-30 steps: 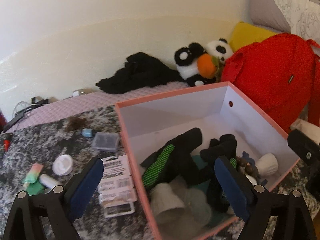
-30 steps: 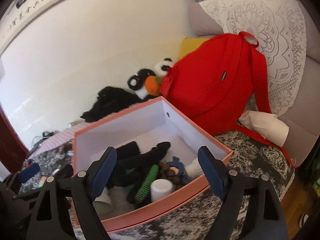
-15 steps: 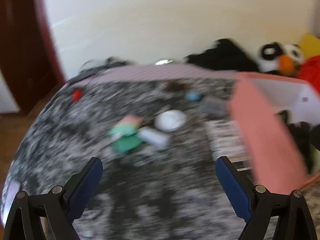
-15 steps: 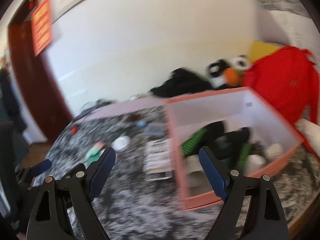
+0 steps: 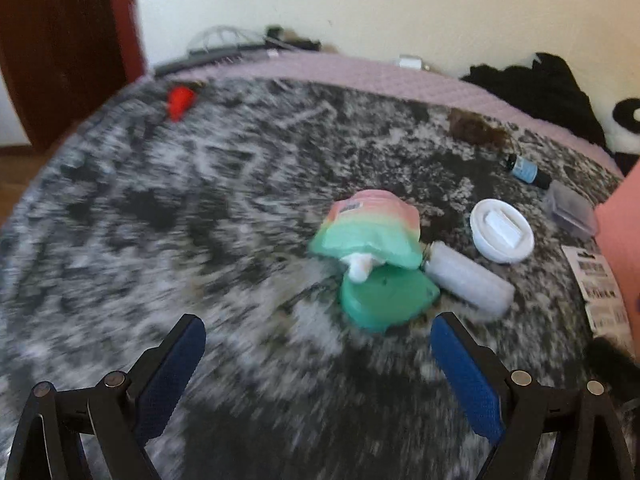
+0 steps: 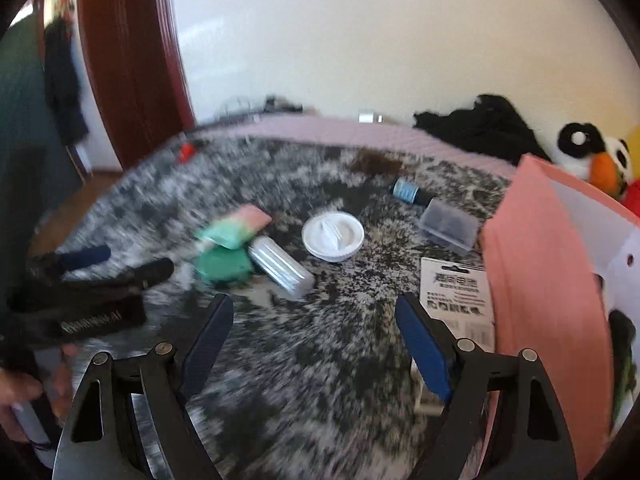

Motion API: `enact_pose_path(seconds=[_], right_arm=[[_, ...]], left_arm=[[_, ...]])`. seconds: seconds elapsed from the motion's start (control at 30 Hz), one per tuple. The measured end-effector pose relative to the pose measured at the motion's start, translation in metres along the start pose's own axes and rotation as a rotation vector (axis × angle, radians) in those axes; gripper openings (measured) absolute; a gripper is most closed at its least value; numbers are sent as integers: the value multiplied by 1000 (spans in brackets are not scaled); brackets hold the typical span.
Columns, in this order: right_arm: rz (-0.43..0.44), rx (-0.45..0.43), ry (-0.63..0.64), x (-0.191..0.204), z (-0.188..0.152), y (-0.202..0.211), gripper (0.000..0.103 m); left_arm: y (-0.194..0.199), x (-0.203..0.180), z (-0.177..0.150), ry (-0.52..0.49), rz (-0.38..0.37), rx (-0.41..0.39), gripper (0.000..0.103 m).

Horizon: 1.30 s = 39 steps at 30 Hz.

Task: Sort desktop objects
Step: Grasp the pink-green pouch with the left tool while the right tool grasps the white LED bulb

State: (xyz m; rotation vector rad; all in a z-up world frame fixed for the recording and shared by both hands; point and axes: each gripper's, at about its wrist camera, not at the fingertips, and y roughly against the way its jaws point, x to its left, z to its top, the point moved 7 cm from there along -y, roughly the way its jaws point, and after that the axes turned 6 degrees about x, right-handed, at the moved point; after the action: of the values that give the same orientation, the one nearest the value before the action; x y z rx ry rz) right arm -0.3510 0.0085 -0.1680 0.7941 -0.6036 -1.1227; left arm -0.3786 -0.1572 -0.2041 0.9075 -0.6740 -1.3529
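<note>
My left gripper (image 5: 316, 344) is open and empty, just short of a green case (image 5: 386, 298) with a pink-and-green pouch (image 5: 370, 232) on it and a clear tube (image 5: 468, 282) beside it. A white round lid (image 5: 502, 230), a blue bottle (image 5: 526, 170) and a grey box (image 5: 570, 210) lie further right. My right gripper (image 6: 314, 328) is open and empty above the speckled cover (image 6: 320, 340). From it I see the same case (image 6: 222, 264), tube (image 6: 280, 266), lid (image 6: 332, 236) and the pink box (image 6: 548, 280) at right. The left gripper (image 6: 120, 264) shows at left.
A barcode card (image 6: 456, 288) lies by the pink box wall. A red object (image 5: 180, 100) sits at the far left edge of the cover. Black cloth (image 6: 480, 128) and a panda toy (image 6: 592, 152) lie at the back. A dark door frame (image 6: 132, 60) stands left.
Both grippers have swung left, away from over the pink box to the loose objects on the cover. Both stayed open and empty.
</note>
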Motion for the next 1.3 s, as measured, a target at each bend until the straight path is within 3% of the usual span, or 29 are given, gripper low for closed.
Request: enact_pose_path(seconds=[0.2, 0.37, 0.4, 0.43, 0.47, 0.5, 0.53, 0.63, 0.8, 0.97, 1.03, 1.23, 1.3], right_arm=[[4, 79, 63, -1, 18, -68, 85], [96, 147, 63, 7, 19, -111, 84], [85, 145, 83, 9, 18, -116, 80], [74, 143, 103, 11, 16, -121, 73], [91, 131, 132, 16, 16, -119, 61], [109, 119, 162, 22, 16, -118, 40], [109, 125, 186, 25, 16, -116, 38], [102, 127, 218, 29, 9, -106, 29], [81, 127, 244, 34, -5, -74, 24], [78, 69, 212, 35, -10, -14, 20], [82, 44, 203, 35, -16, 11, 0], [137, -36, 130, 20, -36, 88, 0], [184, -20, 81, 16, -45, 91, 0]], left_arm=[[-49, -28, 37, -62, -36, 21, 95], [-86, -34, 50, -60, -33, 61, 95], [-91, -33, 50, -56, -41, 60, 95], [-90, -32, 50, -59, -43, 49, 86], [-87, -32, 51, -67, -37, 32, 76], [-84, -31, 52, -78, -29, 25, 73], [-80, -30, 52, -84, -21, 18, 70], [-67, -24, 46, -65, -25, 19, 69], [-30, -20, 27, -81, -18, 7, 69], [28, -20, 18, -65, -29, -60, 69], [56, -17, 14, -42, -46, -91, 69], [128, -16, -8, 19, -98, -163, 69], [139, -18, -19, 16, -97, -167, 69]])
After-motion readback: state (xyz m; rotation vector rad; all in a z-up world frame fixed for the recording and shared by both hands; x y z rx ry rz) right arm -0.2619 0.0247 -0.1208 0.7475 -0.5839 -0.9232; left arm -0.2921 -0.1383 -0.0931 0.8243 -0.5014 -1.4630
